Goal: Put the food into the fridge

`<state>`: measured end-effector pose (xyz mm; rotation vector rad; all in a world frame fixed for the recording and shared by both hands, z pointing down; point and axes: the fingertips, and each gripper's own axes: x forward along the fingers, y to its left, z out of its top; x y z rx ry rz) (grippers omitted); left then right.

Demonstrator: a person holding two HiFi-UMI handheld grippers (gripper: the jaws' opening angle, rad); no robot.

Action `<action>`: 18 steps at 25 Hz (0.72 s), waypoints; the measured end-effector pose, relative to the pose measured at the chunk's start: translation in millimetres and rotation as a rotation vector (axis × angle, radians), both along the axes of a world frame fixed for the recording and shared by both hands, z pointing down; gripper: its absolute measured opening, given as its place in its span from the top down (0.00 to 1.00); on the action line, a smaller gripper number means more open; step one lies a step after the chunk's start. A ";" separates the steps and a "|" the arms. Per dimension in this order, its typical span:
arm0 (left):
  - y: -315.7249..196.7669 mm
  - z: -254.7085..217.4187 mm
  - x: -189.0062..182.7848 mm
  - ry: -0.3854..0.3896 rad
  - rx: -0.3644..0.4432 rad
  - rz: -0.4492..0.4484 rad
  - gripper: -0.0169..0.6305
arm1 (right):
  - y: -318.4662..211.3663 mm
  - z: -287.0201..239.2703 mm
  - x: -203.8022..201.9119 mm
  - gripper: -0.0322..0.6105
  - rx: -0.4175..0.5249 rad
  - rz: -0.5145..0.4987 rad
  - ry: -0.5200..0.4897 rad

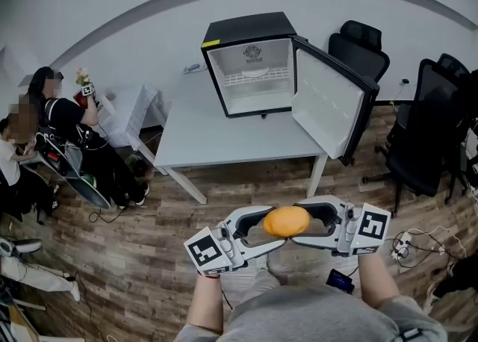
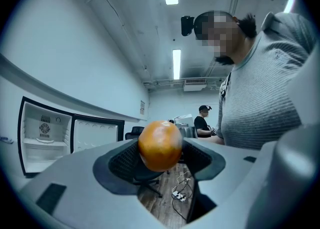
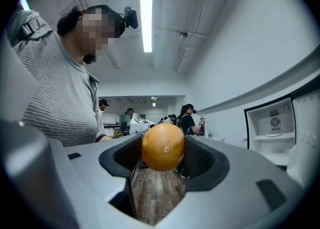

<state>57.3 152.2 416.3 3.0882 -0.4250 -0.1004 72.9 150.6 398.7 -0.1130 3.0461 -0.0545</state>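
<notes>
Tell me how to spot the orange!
Find the white table with the open black fridge on it, then look nearer, above the person's lap. There the left gripper and right gripper meet tip to tip around the orange, the only round, bright thing between the grey jaws.

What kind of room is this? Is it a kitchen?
Probably an office or lab workroom, not a kitchen. Black office chairs stand by the wall, a mini fridge sits open on a plain white table, and other people are busy with gear off to one side.
</notes>
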 end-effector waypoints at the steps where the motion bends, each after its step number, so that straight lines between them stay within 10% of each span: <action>1: -10.1 1.2 -5.1 -0.002 0.001 0.002 0.55 | -10.1 0.9 -5.1 0.53 0.003 0.002 0.002; 18: -206.3 -9.4 -114.9 -0.019 0.011 0.112 0.55 | -205.2 -8.5 -114.2 0.53 -0.011 0.104 -0.035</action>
